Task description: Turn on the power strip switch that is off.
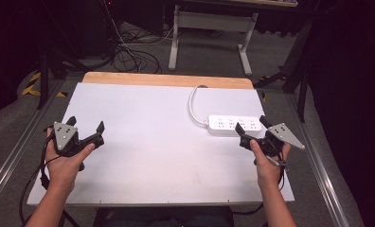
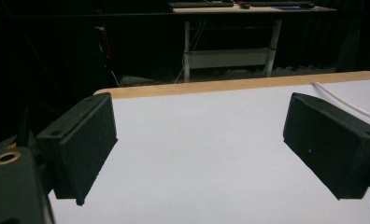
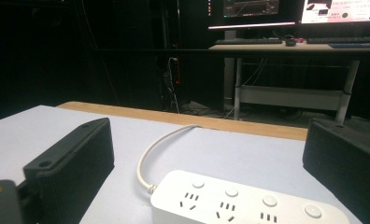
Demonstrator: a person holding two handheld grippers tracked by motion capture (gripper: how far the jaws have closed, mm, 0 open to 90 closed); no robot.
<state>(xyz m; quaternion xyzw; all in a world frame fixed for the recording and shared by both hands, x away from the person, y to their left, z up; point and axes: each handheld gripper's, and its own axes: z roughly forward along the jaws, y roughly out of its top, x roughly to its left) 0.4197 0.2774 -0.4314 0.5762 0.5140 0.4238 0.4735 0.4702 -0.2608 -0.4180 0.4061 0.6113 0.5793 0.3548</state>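
A white power strip (image 1: 234,125) is lying flat on the white table (image 1: 147,142), toward the far right part, long side running left-right, w/ 4 socket groups facing up & a round button by each in the right gripper view (image 3: 248,205). Its white cable (image 1: 195,101) is leaving the left end, looping back toward the far wooden edge (image 1: 166,79) of the table; a bit of that cable is also crossing the upper right corner of the left gripper view (image 2: 342,100). The right gripper (image 1: 253,126) is sitting just on the near side of the strip, jaws spread wide & grasping nothing; in the high view the 2 tips are reaching the strip's near edge, but can't tell if they're touching it. In the right gripper view the strip is lying between & ahead of the 2 black jaws, low in the frame, not pinched by either. The right hand (image 1: 268,163) is wrapping the gripper body from below. The left gripper (image 1: 87,126) is well apart from the strip, over at the table's left side, held by the left hand (image 1: 65,163); its jaws are likewise released, w/ bare table surface betw. them (image 2: 199,154). Beyond the table, a desk (image 3: 295,46) w/ keyboards & lit monitors (image 3: 295,9) is standing in a dark room, cables on the floor (image 1: 129,54).
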